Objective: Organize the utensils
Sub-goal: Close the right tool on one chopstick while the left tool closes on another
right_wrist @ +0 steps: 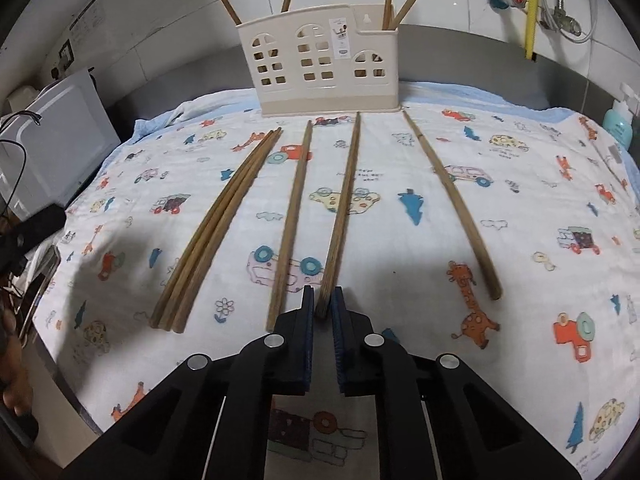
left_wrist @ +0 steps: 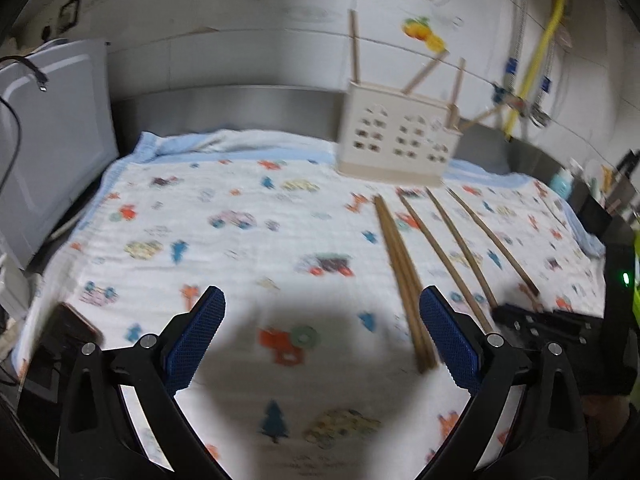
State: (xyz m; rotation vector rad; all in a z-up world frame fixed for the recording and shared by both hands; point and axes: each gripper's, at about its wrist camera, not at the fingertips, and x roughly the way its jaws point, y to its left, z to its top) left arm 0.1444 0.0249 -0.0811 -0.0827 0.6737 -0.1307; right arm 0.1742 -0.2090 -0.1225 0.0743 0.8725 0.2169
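I'm seeing matt, grainy wooden chopsticks (right_wrist: pixel 294 216) lying on soft printed cloth (right_wrist: pixel 500 208), a smooth cream plastic holder (right_wrist: pixel 320 76) looking slightly glossy, and my right claw (right_wrist: pixel 322 300) showing ribbed blue pads (right_wrist: pixel 307 320)

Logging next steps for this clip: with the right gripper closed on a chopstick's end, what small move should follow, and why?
Probably lift it. The right gripper pinches the near end of one chopstick, whose length lies flat on the cloth, tip toward the utensil holder. It must clear the cloth first.
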